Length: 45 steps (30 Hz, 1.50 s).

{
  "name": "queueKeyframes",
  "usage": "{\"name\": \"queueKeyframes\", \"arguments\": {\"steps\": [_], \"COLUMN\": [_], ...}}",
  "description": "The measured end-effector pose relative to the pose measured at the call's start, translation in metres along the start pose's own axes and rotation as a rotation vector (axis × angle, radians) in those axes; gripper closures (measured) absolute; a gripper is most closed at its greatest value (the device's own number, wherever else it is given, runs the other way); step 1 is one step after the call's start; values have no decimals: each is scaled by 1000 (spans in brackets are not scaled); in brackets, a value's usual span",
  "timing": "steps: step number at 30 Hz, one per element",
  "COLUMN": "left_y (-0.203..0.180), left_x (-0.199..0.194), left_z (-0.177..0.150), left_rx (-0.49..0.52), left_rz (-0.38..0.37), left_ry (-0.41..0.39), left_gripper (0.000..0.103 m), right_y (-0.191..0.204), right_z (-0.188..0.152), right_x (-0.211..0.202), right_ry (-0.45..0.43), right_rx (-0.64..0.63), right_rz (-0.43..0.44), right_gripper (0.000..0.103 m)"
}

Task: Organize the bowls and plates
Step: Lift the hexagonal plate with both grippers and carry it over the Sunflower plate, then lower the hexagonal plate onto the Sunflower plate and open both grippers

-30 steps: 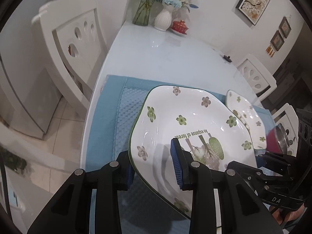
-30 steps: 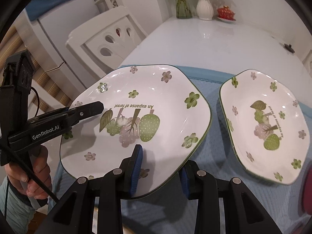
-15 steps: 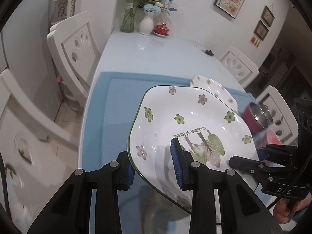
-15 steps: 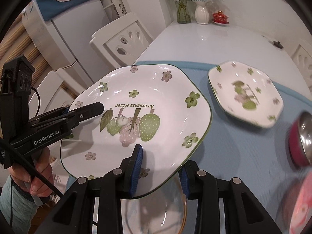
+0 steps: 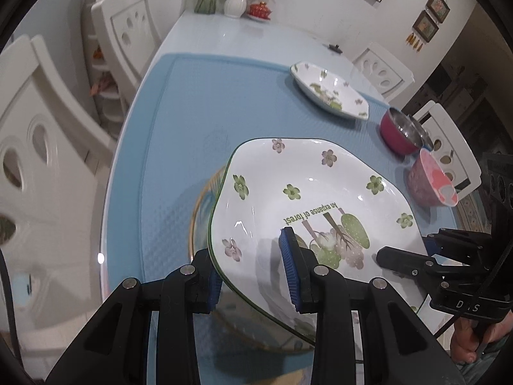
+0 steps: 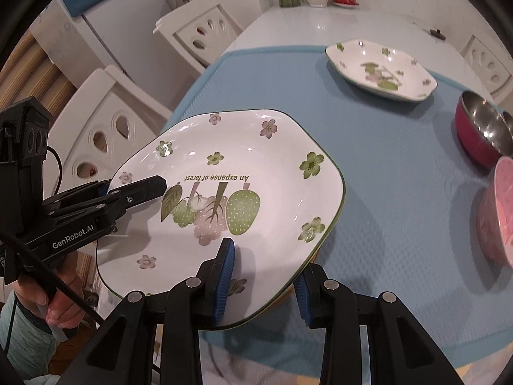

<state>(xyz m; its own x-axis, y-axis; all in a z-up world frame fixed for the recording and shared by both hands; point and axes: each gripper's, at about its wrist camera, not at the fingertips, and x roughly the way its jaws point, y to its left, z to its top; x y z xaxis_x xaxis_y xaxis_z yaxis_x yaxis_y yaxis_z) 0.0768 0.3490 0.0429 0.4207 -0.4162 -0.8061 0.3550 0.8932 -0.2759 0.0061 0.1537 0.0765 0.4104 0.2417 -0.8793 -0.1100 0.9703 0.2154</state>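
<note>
**Two grippers share one flowered plate above the blue mat**

We see a large white ceramic plate with a thin green rim, green and mauve flowers and the words "An expanse of forest" point(image 5: 307, 205) held clear of the table by both tools at once. The left gripper point(image 5: 253, 272) has its blue pads pinched on the plate's near-left edge, one pad on the upper face and the other underneath. The right gripper point(image 6: 263, 285) clamps the opposite near edge in the same way, its fingers narrow around the rim.

In the right wrist view we also see the left tool reaching in from the side, with a hand point(image 6: 54, 292) wrapped around its handle.

Under the held plate, a round dish with a yellowish rim point(image 5: 200, 211) shows partly; we cannot tell whether the two touch. All this lies over a light blue textured mat point(image 5: 179, 147) on a glossy white table point(image 5: 243, 35).

Farther along the mat rests a smaller white flowered plate of the same pattern point(image 6: 381, 70). Well apart from it stand a magenta bowl with a steel inside point(image 6: 481, 128) and, just beside that, a pink patterned bowl point(image 6: 500, 211).
</note>
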Motion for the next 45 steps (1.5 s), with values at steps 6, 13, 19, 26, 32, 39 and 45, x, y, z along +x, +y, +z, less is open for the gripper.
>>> {"name": "queueKeyframes", "arguments": {"steps": [6,13,19,26,32,39,45], "left_y": [-1,4,7,15,10,12,19], "left_x": [11,18,18,17,17,-9,-19], "left_z": [-16,-20,-16,-7,-3,10,16], "left_rx": [-20,-69,-87,-140,-106,-73,-63], "left_rz": [10,18,39,45,75,153,177], "left_ry": [36,48,56,58,72,5,-19], "left_gripper": [74,74,74,73,71,66,66], "right_y": [-4,-6,-4,2,9,8,5], "right_z": [-14,-17,-16,-14,-19,-23,-25], "right_x": [10,17,17,19,16,13,7], "right_ry": [48,55,72,130,130,146,133], "right_rx": [14,-17,-9,-8,-37,-17,5], "right_rz": [4,-9,-10,-64,-69,-10,32], "right_gripper": [70,69,69,68,68,68,68]}}
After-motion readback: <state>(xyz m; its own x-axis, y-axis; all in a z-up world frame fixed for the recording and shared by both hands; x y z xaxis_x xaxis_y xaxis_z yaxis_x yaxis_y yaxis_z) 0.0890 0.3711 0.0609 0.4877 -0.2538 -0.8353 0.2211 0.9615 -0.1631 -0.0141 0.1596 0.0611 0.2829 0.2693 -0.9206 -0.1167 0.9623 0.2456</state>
